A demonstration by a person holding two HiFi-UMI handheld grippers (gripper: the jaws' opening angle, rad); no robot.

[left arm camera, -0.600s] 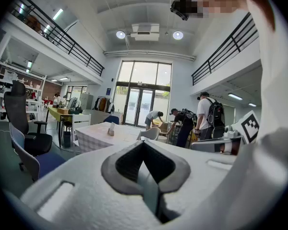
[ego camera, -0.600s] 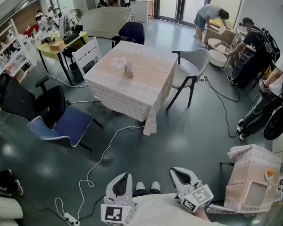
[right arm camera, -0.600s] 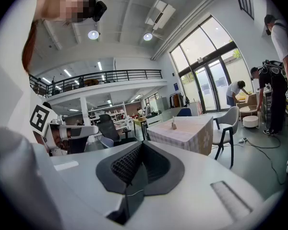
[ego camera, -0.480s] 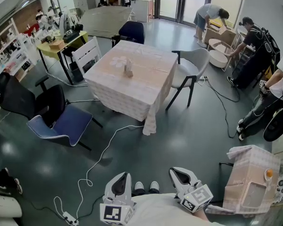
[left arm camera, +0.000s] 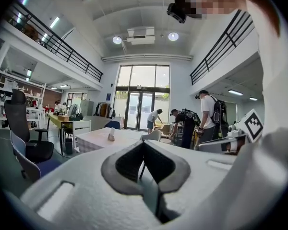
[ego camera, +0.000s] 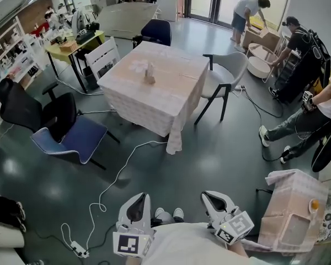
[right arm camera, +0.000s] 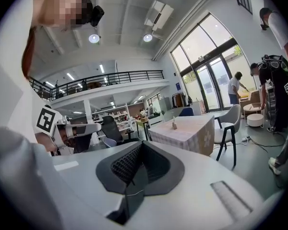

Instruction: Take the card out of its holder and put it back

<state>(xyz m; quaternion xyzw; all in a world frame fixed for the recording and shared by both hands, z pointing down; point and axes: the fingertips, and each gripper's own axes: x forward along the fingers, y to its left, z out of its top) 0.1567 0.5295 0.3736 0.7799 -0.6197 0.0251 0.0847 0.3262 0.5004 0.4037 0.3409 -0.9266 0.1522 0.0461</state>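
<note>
Cloth covers the table (ego camera: 171, 84) — left gripper (ego camera: 141, 197) matt white plastic.

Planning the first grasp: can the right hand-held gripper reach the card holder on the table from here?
Probably not: the right hand-held gripper is shut by the person's body, and the card holder stands on the table across open floor.

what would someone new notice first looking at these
The table draped in a pale cloth stands mid-floor, with a small card holder upright near its centre. At the bottom edge of the head view, the left gripper and right gripper are both shut and empty, well short of that table. A white cable snakes across the dark floor in between.
</note>
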